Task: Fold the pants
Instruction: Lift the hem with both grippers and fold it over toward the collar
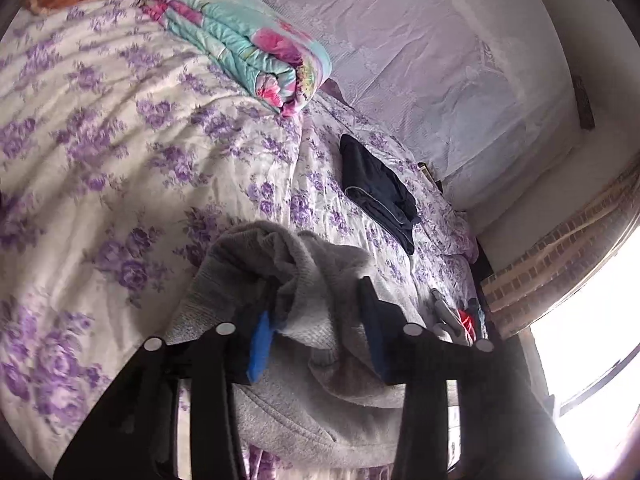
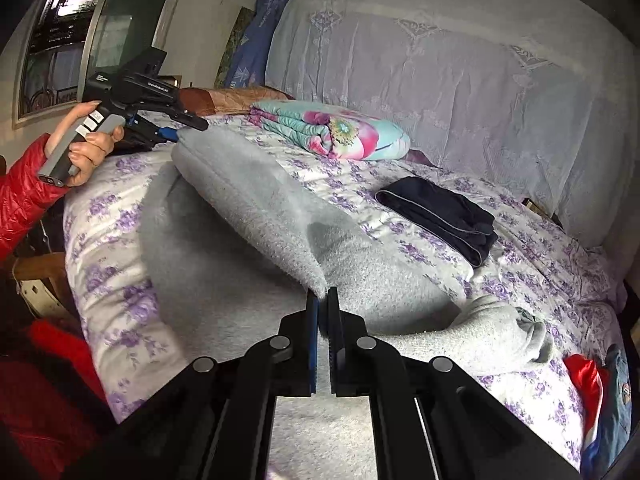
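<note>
Draping between both grippers, fuzzy grey pants (image 2: 256, 216) sag, half-folded.

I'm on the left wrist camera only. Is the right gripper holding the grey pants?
Observer: Yes, the right gripper is shut on a raised fold of the grey pants.
Operator: Where's the leg end?
Observer: One cuff lies bunched on the floral bedspread, right of that gripper.
Operator: Is the fold off the bed?
Observer: Yes, it runs as a lifted ridge up to the left gripper.
</note>
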{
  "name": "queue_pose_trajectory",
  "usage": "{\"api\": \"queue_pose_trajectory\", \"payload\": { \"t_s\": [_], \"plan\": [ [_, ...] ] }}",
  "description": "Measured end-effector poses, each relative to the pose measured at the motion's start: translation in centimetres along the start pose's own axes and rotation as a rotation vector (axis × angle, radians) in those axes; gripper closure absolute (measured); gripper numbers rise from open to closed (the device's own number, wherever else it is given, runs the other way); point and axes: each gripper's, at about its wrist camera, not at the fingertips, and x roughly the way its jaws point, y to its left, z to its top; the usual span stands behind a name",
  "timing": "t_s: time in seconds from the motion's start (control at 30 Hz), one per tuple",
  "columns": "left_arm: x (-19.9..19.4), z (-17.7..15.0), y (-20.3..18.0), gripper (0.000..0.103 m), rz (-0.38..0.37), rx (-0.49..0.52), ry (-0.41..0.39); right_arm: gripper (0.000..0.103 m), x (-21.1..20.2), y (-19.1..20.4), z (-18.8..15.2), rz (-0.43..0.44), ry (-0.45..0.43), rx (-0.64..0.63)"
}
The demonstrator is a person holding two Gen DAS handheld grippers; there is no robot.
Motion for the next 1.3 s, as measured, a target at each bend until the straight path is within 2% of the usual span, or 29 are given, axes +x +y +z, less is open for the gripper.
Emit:
{"api": "queue_pose_trajectory", "payload": {
  "t_s": [0.03,0.07,0.17,0.2,0.23,0.3,0.33,0.4,0.43,0.47,0.53,0.67,0.73,0.77,0.83,0.9,0.93,0.97,1.07,1.2,1.3],
  "plan": [
    [-0.8,0.5,0.0,0.079,0.018,0.015,-0.011,0.098,-0.4,0.6,0.0,0.019,0.001,0.0],
    [-1.6,0.9,0.2,0.083,0.057,0.026,-0.03,0.098,-0.5,1.2,-0.1,0.04,0.01,0.001],
    [-2.2,2.2,2.1,0.083,0.174,0.057,-0.03,0.098,1.1,3.6,-1.6,0.136,0.081,0.015],
    [-1.9,2.3,3.1,0.083,0.223,0.027,-0.023,0.098,2.0,4.3,-2.4,0.158,0.112,0.017],
    [-1.7,2.1,4.3,0.083,0.242,-0.013,-0.005,0.098,2.6,4.8,-3.0,0.159,0.126,0.013],
    [-1.5,1.0,5.3,0.083,0.157,-0.052,0.043,0.098,2.8,5.1,-3.5,0.152,0.114,0.012],
    [-1.5,0.2,5.0,0.083,0.124,-0.039,0.059,0.098,2.8,4.8,-3.4,0.167,0.114,0.031],
    [-1.9,-1.0,3.6,0.081,0.134,0.028,0.054,0.098,2.8,4.0,-3.3,0.208,0.121,0.082],
    [-1.9,-1.4,2.9,0.072,0.143,0.052,0.051,0.098,2.9,3.7,-3.3,0.222,0.123,0.095],
    [-1.9,-1.6,2.3,0.058,0.144,0.068,0.049,0.098,3.0,3.7,-3.4,0.227,0.124,0.1],
    [-1.9,-1.5,1.7,0.046,0.136,0.061,0.031,0.098,3.1,4.0,-3.5,0.219,0.122,0.09],
    [-2.7,-0.8,1.1,0.041,0.061,0.009,-0.02,0.098,3.0,3.9,-3.8,0.221,0.111,0.12],
    [-2.0,-0.8,0.6,0.039,0.057,0.01,-0.003,0.098,3.1,3.7,-3.9,0.225,0.108,0.133],
    [-1.4,-0.9,0.4,0.039,0.078,0.022,0.019,0.098,3.1,3.7,-3.8,0.224,0.106,0.134],
    [0.1,-1.3,0.3,0.04,0.117,0.031,0.06,0.098,3.0,3.7,-3.8,0.222,0.105,0.129],
    [1.5,-1.3,0.6,0.048,0.105,0.014,0.085,0.098,2.9,3.7,-3.6,0.221,0.107,0.126],
    [2.0,-1.1,0.7,0.062,0.095,0.009,0.088,0.098,2.8,3.7,-3.5,0.22,0.106,0.125],
    [2.4,-1.0,0.7,0.071,0.078,0.004,0.096,0.098,2.7,3.8,-3.3,0.217,0.104,0.12],
    [1.6,-0.6,-0.1,0.079,0.068,0.022,0.059,0.098,1.6,4.0,-2.5,0.206,0.077,0.106],
    [-1.2,-0.9,-1.1,0.081,0.074,0.081,0.018,0.098,-0.1,5.0,-1.6,0.254,0.052,0.077],
    [-0.3,-1.4,0.9,0.079,0.137,0.101,0.085,0.097,2.1,6.8,-2.8,0.281,0.149,0.043]
  ]
}}
